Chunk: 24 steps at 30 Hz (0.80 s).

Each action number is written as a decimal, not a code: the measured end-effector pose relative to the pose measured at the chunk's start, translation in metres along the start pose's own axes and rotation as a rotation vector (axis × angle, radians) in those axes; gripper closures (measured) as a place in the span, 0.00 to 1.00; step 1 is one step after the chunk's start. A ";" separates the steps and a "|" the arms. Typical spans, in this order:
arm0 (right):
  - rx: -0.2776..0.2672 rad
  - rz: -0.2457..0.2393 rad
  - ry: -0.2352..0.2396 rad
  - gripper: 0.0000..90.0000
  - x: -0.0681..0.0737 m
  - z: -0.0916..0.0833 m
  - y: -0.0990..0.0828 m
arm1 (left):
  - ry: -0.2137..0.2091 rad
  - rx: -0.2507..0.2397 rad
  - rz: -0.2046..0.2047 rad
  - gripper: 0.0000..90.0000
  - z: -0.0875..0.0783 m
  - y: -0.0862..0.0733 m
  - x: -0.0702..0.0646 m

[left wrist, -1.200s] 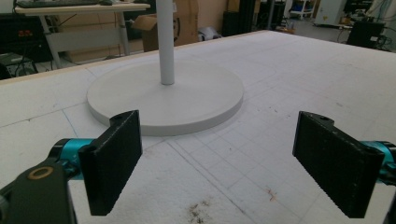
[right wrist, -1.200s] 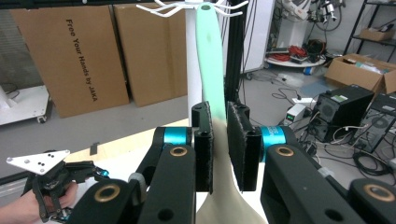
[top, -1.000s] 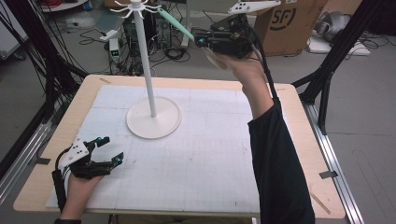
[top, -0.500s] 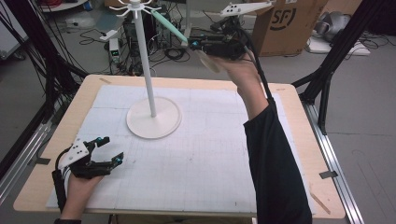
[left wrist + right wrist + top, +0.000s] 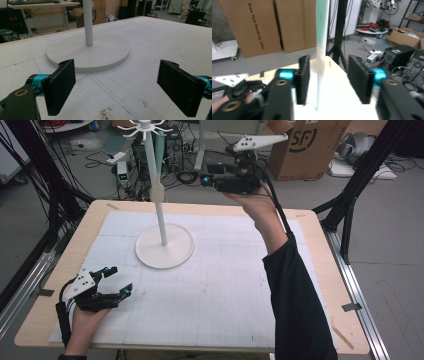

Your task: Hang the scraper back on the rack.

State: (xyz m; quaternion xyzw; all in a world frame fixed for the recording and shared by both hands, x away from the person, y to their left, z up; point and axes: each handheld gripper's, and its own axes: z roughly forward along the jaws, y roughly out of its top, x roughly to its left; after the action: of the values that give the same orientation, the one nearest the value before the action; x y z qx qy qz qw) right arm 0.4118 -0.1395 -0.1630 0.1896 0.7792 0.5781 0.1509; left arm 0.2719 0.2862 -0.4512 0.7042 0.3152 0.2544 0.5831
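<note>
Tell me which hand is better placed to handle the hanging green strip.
Right. The right gripper is up beside the green strip, its jaws just opening with it between them. The left gripper sits low on the table, far below.

We find the stand [image 5: 164, 245] on the mat [image 5: 210, 290] toward the table's [image 5: 320, 270] far left — the left gripper [image 5: 112, 287] at the near left corner, the right gripper [image 5: 212, 179] raised beyond the far edge — a strip [image 5: 159, 155] hanging from the stand's top.

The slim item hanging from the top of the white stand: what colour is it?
Pale mint green item, clearest in the high view.
</note>
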 end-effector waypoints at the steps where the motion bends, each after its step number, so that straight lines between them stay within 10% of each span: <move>1: 0.002 -0.006 -0.004 0.53 0.000 -0.004 -0.007 | -0.001 0.000 -0.003 0.18 0.000 0.000 0.000; 13: 0.055 -0.081 -0.110 0.39 0.003 -0.062 -0.132 | 0.000 0.001 -0.015 0.17 0.000 0.000 0.002; 24: 0.070 0.033 -0.142 0.36 0.015 -0.106 -0.247 | 0.006 0.000 -0.018 0.17 0.000 0.000 0.001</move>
State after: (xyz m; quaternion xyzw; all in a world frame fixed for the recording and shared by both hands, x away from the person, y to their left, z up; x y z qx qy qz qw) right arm 0.3206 -0.2857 -0.3698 0.2480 0.7830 0.5381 0.1895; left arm 0.2727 0.2872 -0.4512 0.7007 0.3233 0.2511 0.5844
